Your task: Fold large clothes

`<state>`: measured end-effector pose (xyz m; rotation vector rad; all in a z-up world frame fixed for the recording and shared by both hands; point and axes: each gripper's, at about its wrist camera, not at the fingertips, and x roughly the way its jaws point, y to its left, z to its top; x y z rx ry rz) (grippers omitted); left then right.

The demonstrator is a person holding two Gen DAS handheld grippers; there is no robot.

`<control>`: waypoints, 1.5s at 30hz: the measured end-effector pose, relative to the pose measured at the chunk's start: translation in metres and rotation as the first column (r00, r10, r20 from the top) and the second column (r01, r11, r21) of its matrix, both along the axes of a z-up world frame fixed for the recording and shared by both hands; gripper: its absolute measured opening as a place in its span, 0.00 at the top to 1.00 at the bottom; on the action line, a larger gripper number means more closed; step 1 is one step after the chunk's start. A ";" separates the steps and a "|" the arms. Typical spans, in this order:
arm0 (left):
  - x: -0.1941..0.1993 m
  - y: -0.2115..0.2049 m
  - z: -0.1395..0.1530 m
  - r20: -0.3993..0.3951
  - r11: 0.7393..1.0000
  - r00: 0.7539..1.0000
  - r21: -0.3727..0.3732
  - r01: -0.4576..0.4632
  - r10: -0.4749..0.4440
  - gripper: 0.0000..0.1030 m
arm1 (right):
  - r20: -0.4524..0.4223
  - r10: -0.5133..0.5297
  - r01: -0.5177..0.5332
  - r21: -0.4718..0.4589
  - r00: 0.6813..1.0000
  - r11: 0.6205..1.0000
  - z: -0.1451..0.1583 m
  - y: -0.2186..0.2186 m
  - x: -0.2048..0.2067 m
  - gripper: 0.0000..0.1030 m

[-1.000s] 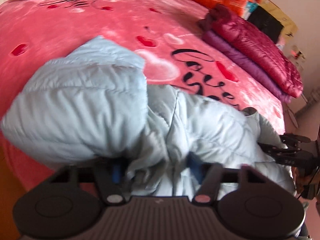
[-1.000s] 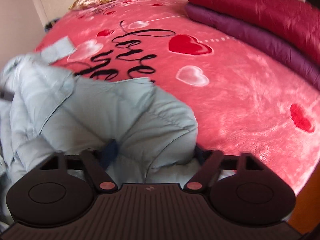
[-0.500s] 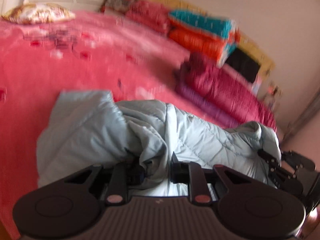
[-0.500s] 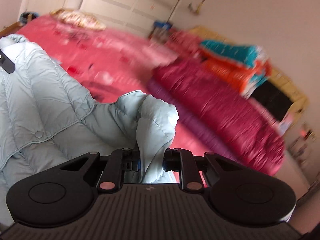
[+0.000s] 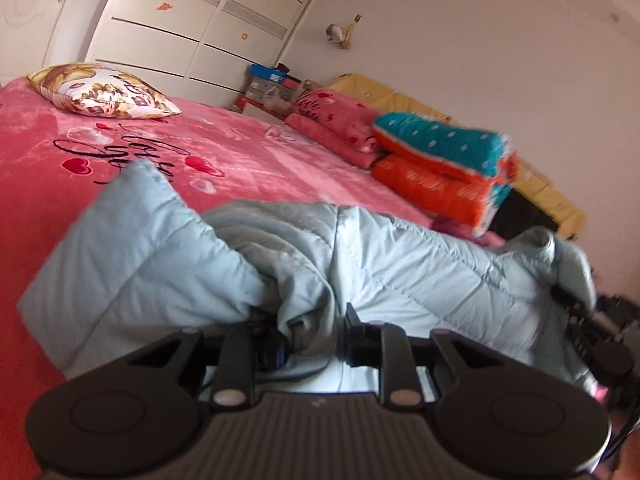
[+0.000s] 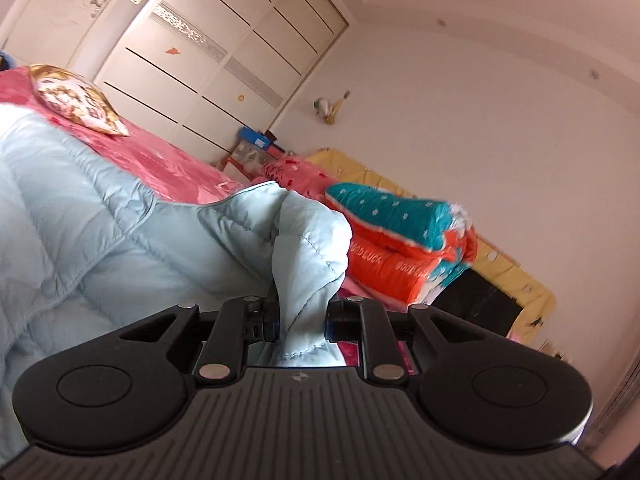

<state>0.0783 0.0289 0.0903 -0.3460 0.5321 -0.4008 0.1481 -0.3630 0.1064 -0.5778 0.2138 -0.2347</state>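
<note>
- A home bedroom: a bed [image 5: 248, 160] under a pink heart-print blanket, with a patterned pillow [image 5: 102, 90].
- White wardrobe doors [image 6: 224, 60]; folded quilts [image 5: 440, 164] stacked by the wall.

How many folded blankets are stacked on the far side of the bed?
3 visible: a teal blanket on top of an orange blanket, and a pink blanket beside them, nearer the wardrobe. The jacket may hide more.

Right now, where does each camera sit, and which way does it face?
Left wrist: on the left gripper, jaws opening around bunched pale blue jacket, facing across the pink bed; the right gripper shows far right.
Right wrist: on the right gripper, shut on jacket, facing the wardrobe.
Shared: jacket, bed, folded blankets.
</note>
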 end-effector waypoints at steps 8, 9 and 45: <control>0.038 -0.005 -0.040 -0.085 0.998 0.996 0.068 -0.015 0.020 0.62 | -0.100 -0.052 0.056 0.041 0.994 0.998 -0.039 -0.019 0.036 0.64; 0.037 -0.003 -0.040 -0.090 0.997 0.996 0.070 -0.012 0.018 0.53 | -0.116 -0.060 0.067 0.057 0.991 0.996 -0.043 -0.022 0.039 0.47; -0.033 0.024 -0.040 -0.224 0.951 0.974 0.307 0.045 0.027 0.66 | -0.476 -0.004 0.323 0.591 0.879 0.739 -0.081 -0.054 -0.091 0.22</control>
